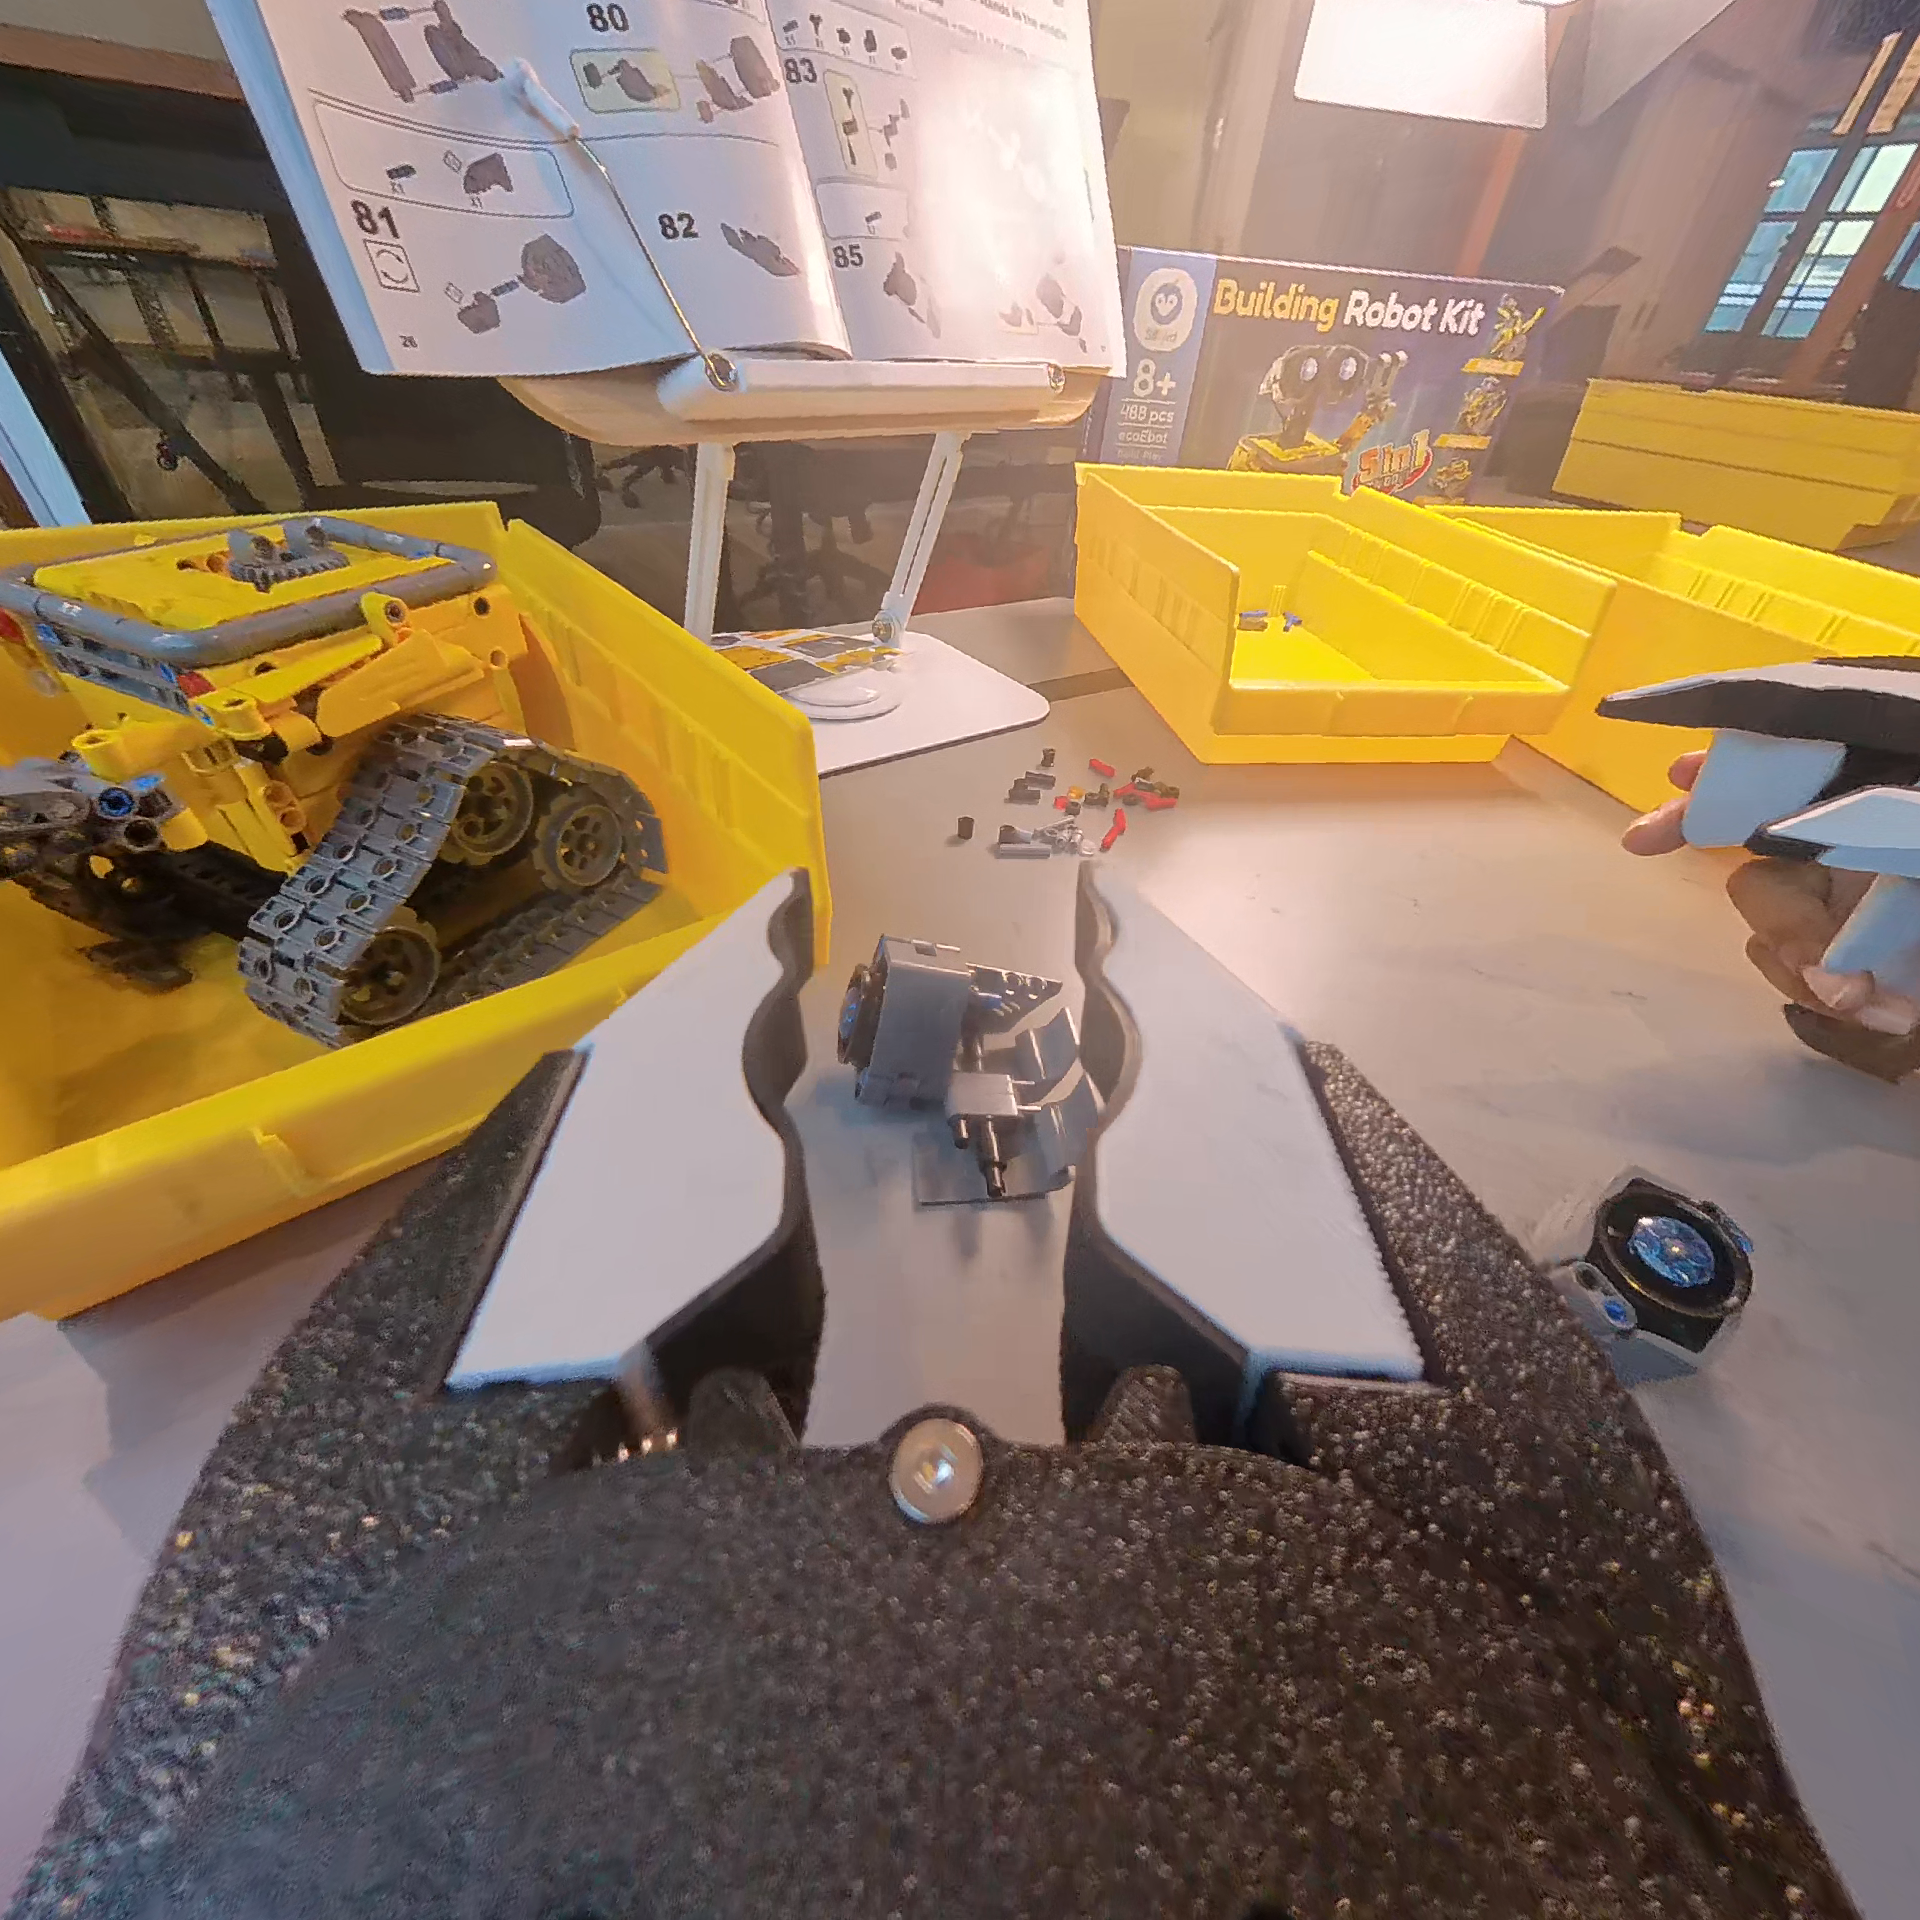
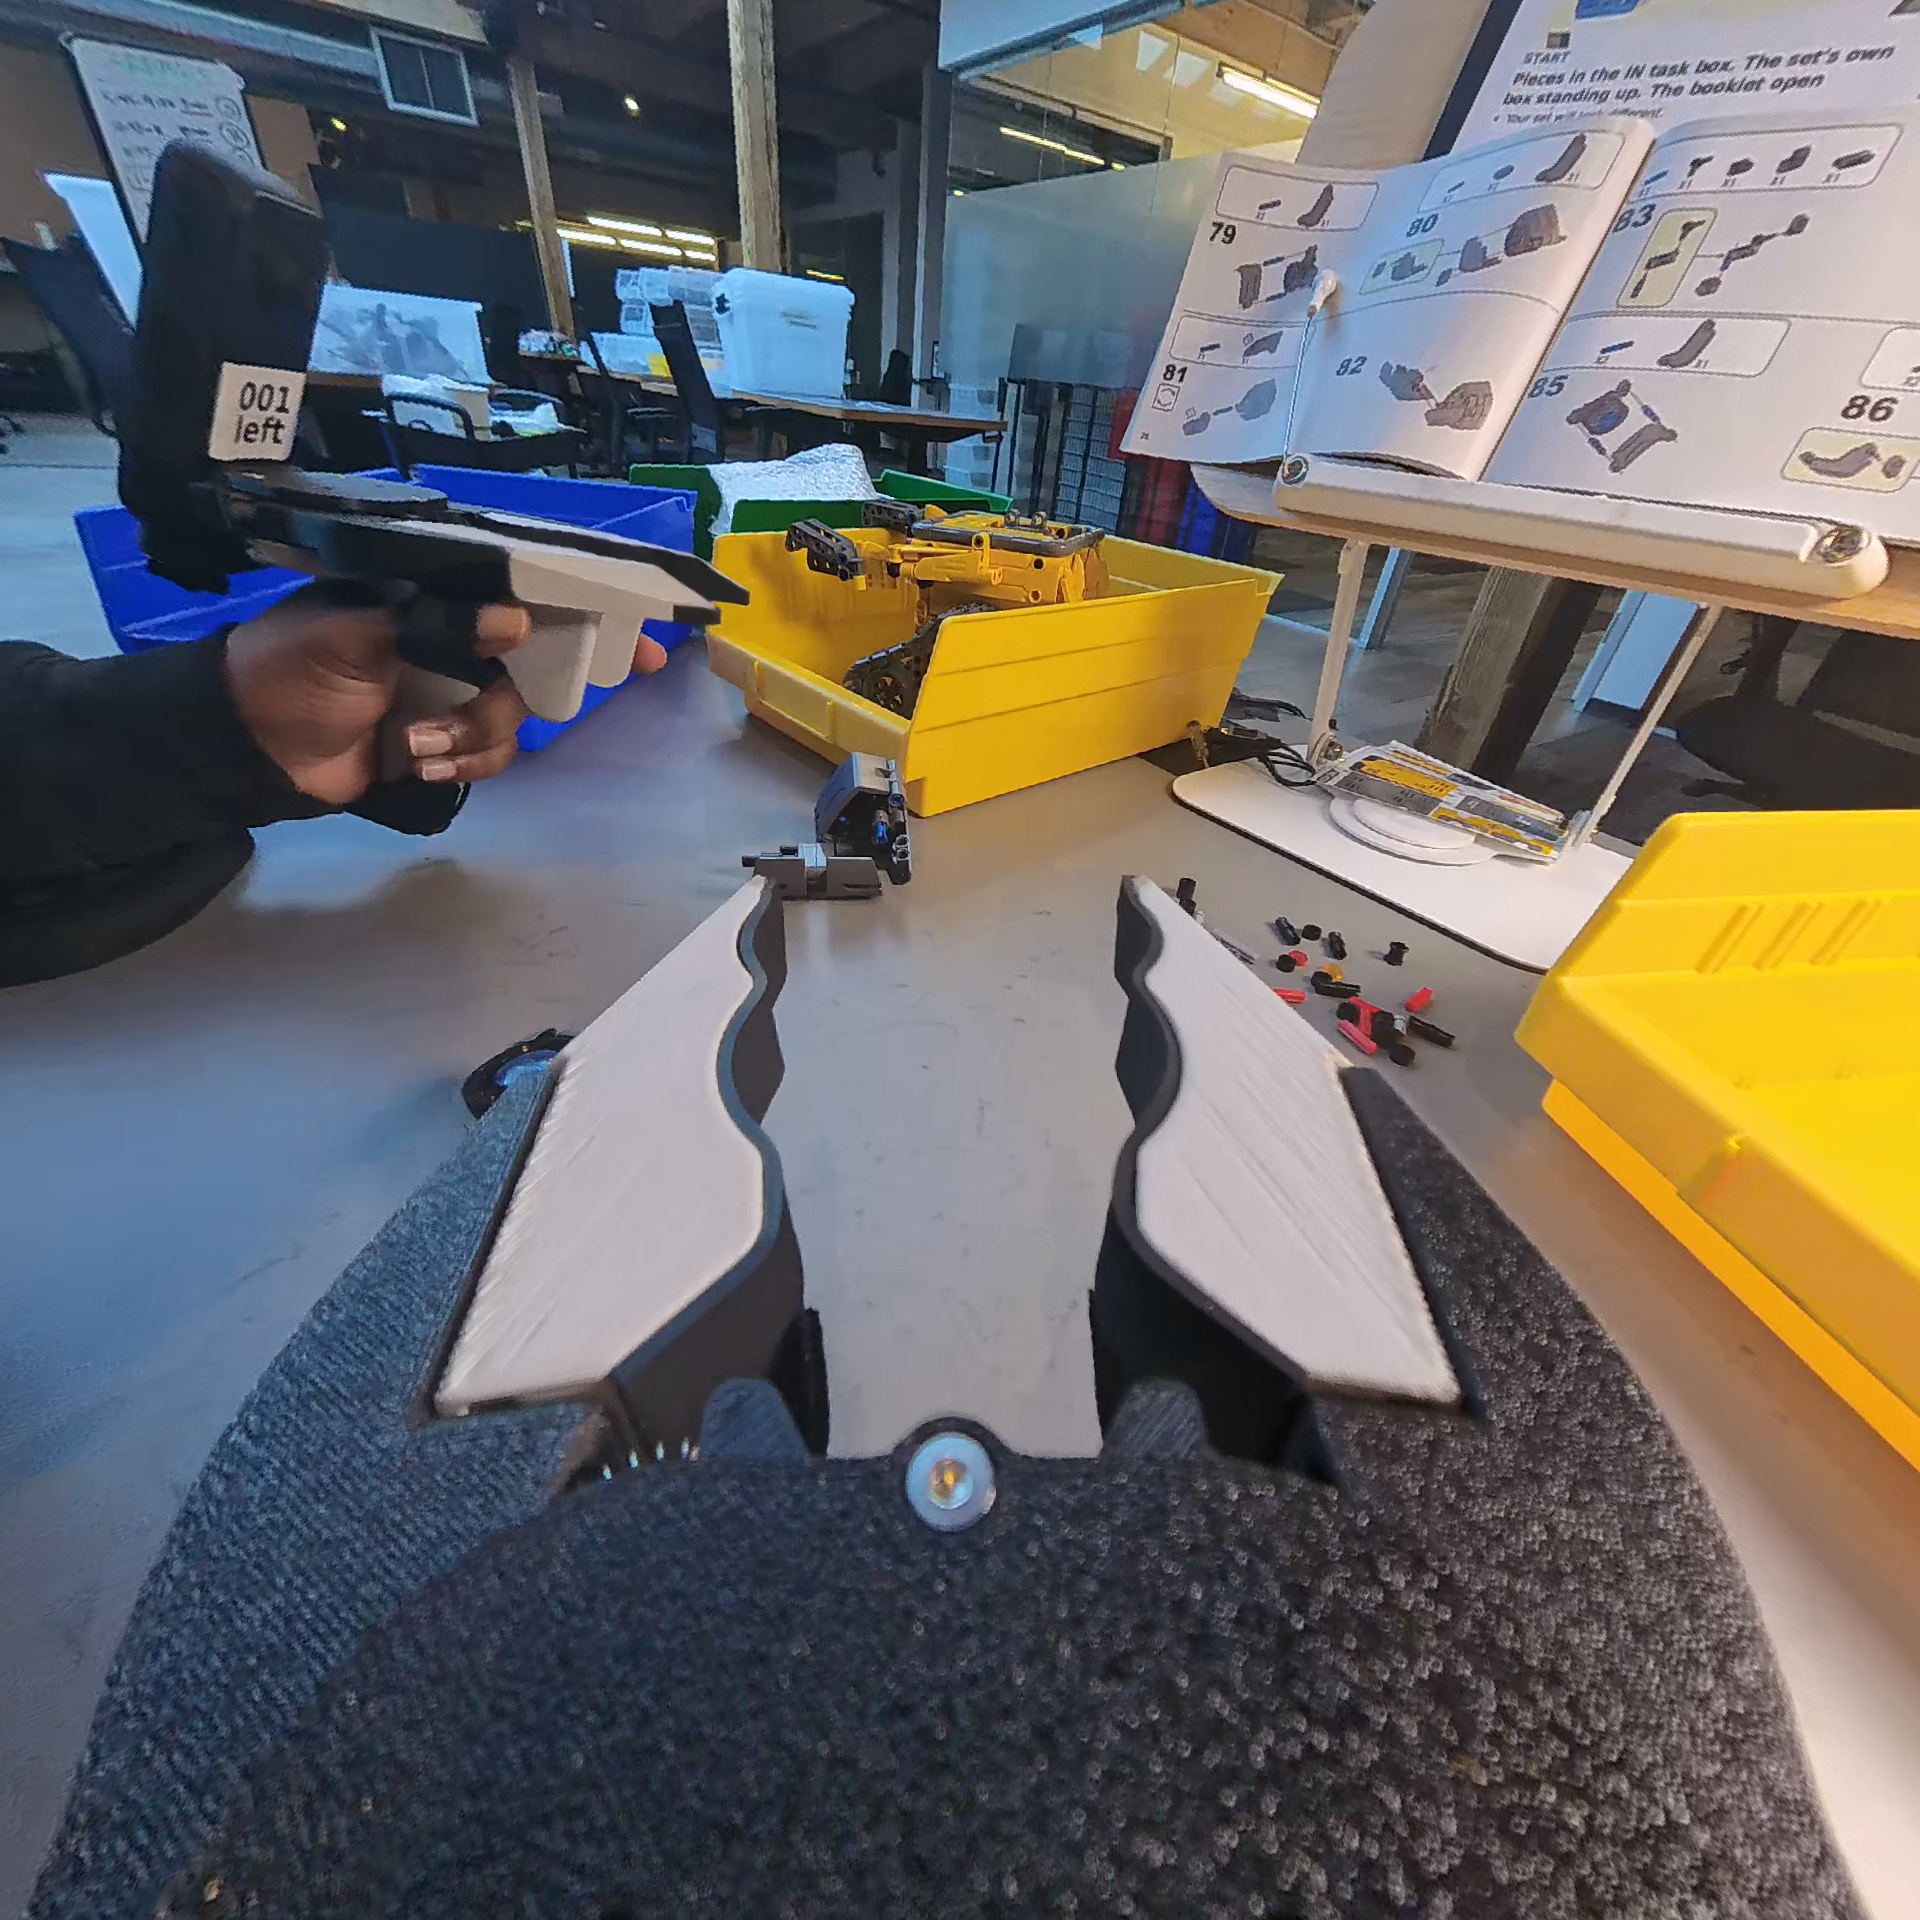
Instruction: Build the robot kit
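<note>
My left gripper [image 1: 940,883] is open and empty, held above the grey table. A grey brick assembly [image 1: 956,1049] with a blue-centred round end lies on the table between its fingers in this view, not touching them. A black round piece with a blue lens [image 1: 1662,1262] lies to its right. My right gripper [image 2: 951,888] is open and empty, low over the table. The grey assembly [image 2: 847,831] lies just past its left fingertip [image 2: 764,894]. The left gripper [image 2: 717,603] shows there, held by a hand. The right gripper [image 1: 1642,712] shows at the right edge of the left wrist view.
A yellow bin [image 1: 675,727] on the left holds a yellow tracked model [image 1: 312,779]. Small loose black and red pieces [image 1: 1070,805] lie mid-table. An open instruction booklet [image 1: 623,187] rests on a white stand. A kit box [image 1: 1330,374] and more yellow bins [image 1: 1351,665] stand at the right.
</note>
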Available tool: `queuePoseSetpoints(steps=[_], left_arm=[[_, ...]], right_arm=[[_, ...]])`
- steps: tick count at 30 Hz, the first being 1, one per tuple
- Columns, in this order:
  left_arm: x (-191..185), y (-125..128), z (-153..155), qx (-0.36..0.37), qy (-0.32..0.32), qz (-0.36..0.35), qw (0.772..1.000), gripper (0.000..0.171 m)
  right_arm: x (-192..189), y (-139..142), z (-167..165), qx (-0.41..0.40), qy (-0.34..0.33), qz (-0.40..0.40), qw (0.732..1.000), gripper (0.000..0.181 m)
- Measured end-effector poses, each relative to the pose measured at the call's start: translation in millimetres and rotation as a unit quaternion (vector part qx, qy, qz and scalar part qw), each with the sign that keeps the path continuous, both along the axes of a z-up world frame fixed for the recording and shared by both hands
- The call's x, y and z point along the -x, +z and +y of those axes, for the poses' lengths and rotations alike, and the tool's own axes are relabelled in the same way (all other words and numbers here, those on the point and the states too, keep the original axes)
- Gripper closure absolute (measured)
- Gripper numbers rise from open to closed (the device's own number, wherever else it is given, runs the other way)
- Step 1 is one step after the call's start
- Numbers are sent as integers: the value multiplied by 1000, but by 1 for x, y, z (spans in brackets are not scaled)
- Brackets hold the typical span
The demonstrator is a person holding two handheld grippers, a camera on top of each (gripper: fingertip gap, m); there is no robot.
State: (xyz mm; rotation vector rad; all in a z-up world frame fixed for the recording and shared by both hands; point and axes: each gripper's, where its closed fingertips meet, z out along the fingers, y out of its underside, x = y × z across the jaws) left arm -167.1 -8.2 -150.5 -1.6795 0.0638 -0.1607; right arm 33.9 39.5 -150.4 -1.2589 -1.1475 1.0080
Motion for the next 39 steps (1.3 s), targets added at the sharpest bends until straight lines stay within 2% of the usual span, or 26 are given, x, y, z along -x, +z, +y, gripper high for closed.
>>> queuePoseSetpoints(steps=[3,6,16,20,30,35,39], left_arm=[[5,9,7,-15,17,28,999,137],[12,26,18,-34,31,51,998,145],[42,89,79,-86,57,75,992,156],[54,97,107,-88,67,74,991,156],[79,103,161,-91,94,69,989,158],[91,102,180,-87,103,63,989,156],[96,100,182,-92,109,70,987,155]], right_arm=[[0,0,1,3,-1,1,1000,119],[0,0,-1,10,7,3,1000,128],[-3,0,3,10,3,6,1000,146],[-3,0,4,18,4,7,1000,149],[-5,1,8,36,3,17,999,176],[-5,0,10,43,1,18,999,181],[-6,0,14,54,-6,21,998,181]])
